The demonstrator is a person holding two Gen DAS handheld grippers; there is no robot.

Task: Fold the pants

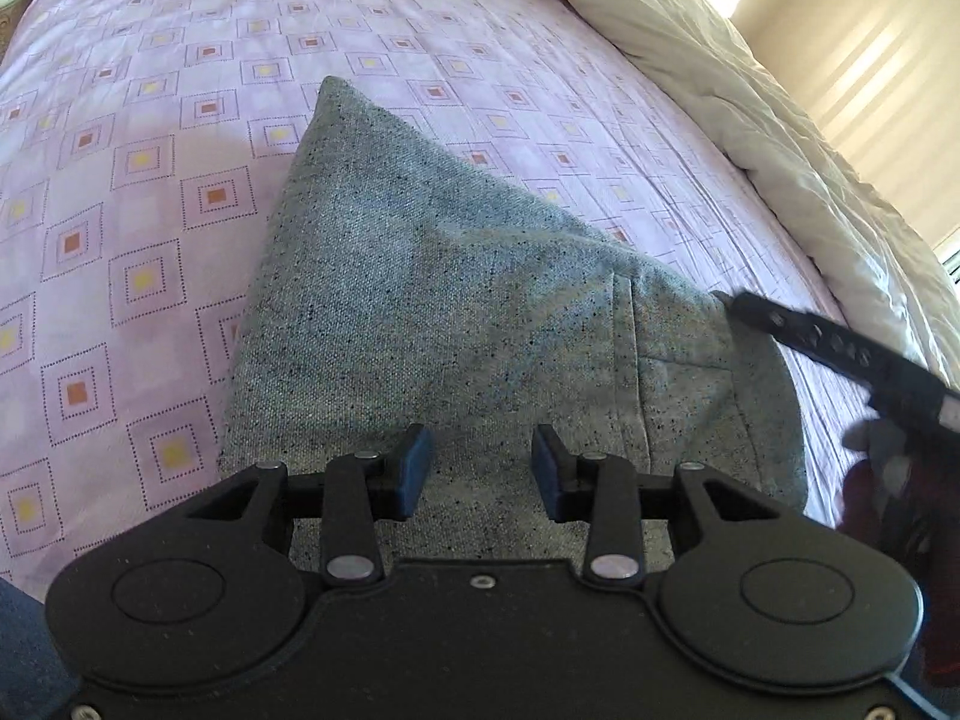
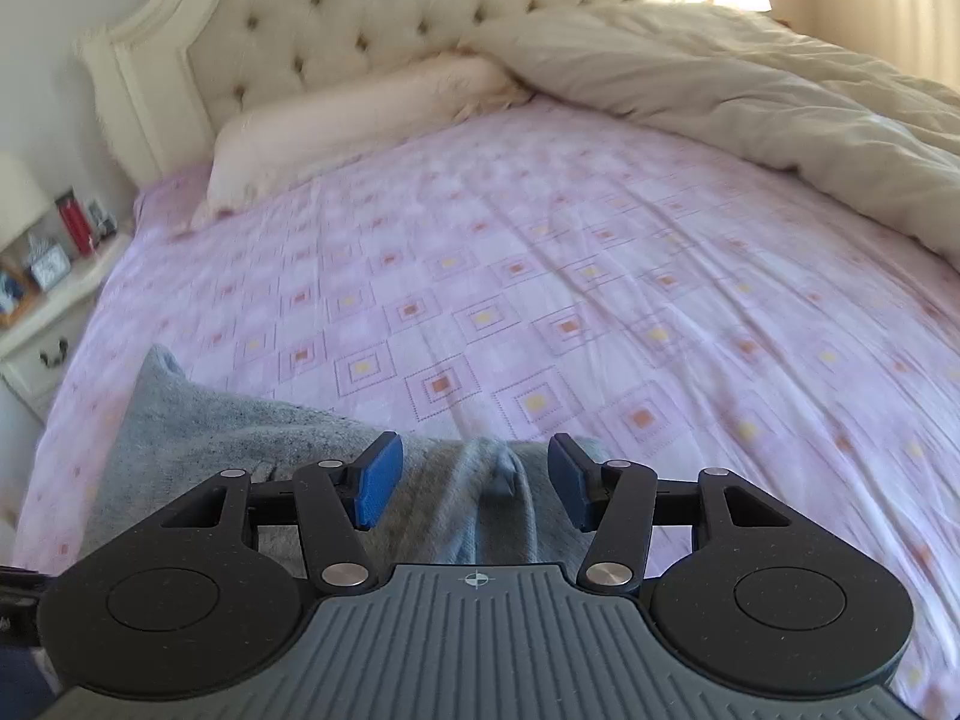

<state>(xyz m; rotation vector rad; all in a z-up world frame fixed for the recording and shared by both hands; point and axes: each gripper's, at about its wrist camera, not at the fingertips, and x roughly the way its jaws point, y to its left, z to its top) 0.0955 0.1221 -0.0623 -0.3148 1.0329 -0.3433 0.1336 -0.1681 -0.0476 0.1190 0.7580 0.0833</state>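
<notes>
Pants (image 1: 432,300): grey, folded, on the pink bed sheet (image 1: 150,138) beneath your tools. Left tool (image 1: 482,471): jaws wide, empty. Right tool (image 2: 474,480): jaws wide over bunched fabric.

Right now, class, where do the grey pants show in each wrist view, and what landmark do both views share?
Left wrist: grey pants fill the centre, running from the claw up the bed.
Right wrist: pants lie lower left, bunched between the claw's fingers.
Shared landmark: the pink squared sheet, with the cream duvet at right.
</notes>
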